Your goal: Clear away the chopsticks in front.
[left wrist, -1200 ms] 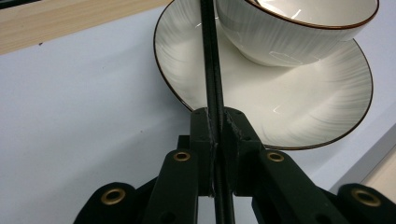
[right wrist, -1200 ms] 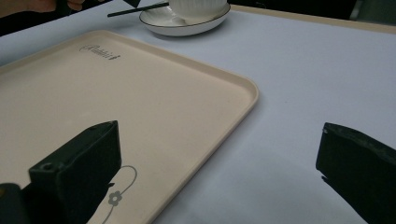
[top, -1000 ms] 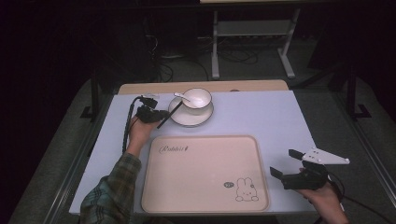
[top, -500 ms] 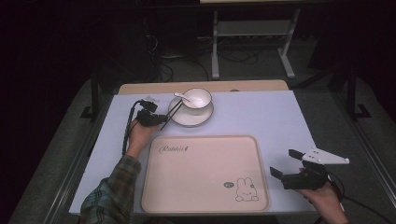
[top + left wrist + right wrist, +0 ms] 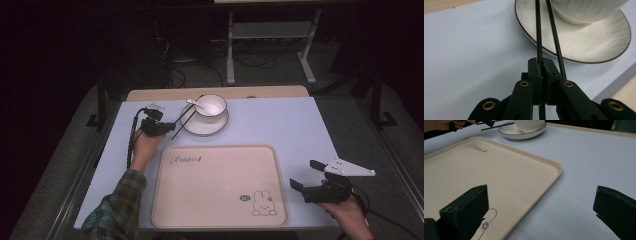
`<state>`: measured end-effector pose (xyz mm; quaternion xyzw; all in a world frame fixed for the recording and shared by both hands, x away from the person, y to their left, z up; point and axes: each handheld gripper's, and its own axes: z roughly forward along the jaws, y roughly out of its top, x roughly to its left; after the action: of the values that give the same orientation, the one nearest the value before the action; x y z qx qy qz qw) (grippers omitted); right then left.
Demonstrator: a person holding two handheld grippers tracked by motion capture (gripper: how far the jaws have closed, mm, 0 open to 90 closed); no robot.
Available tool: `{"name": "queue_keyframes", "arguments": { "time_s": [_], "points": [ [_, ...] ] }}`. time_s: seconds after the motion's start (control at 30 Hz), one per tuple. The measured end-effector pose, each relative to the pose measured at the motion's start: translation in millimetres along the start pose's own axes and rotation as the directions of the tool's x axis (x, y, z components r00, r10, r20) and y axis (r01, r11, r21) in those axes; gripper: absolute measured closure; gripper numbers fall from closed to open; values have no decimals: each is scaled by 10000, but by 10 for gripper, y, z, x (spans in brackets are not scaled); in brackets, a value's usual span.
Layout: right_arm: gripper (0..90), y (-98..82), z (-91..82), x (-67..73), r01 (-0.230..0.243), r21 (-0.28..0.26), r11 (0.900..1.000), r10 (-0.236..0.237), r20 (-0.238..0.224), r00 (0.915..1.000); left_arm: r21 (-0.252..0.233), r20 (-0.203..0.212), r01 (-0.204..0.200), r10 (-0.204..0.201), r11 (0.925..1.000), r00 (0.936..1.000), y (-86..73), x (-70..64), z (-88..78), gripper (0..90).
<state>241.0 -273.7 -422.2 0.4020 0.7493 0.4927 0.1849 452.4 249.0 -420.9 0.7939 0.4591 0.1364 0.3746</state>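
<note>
My left gripper (image 5: 167, 126) sits at the table's back left, just left of a white plate (image 5: 205, 125). Its jaws (image 5: 541, 62) are shut on one black chopstick (image 5: 538, 45). A second chopstick (image 5: 555, 42) runs past the right jaw's outer side. Both chopsticks (image 5: 185, 119) reach over the plate's rim (image 5: 586, 47). On the plate stands a white bowl (image 5: 211, 105) with a white spoon (image 5: 194, 103) in it. My right gripper (image 5: 305, 174) is open near the front right, with nothing between its jaws (image 5: 541, 192), beside the beige tray (image 5: 217, 185).
The beige tray (image 5: 486, 170), printed with a rabbit, lies at the front middle of the pale blue table (image 5: 280, 125). A wooden strip (image 5: 215, 93) edges the table's far side. Beyond it stand a metal stand (image 5: 270, 35) and floor cables.
My left gripper has shifted slightly right toward the plate with the chopsticks. The right gripper has stayed put and open.
</note>
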Motion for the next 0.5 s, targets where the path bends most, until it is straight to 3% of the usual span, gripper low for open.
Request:
{"name": "queue_keyframes", "arguments": {
  "time_s": [0.5],
  "points": [
    [0, -14, -15, 6, 56, 34, 10000, -56, 72, 10000, -257, 11, -29, 29, 9997, 10000, -387, 34, -608, 855]
  ]
}}
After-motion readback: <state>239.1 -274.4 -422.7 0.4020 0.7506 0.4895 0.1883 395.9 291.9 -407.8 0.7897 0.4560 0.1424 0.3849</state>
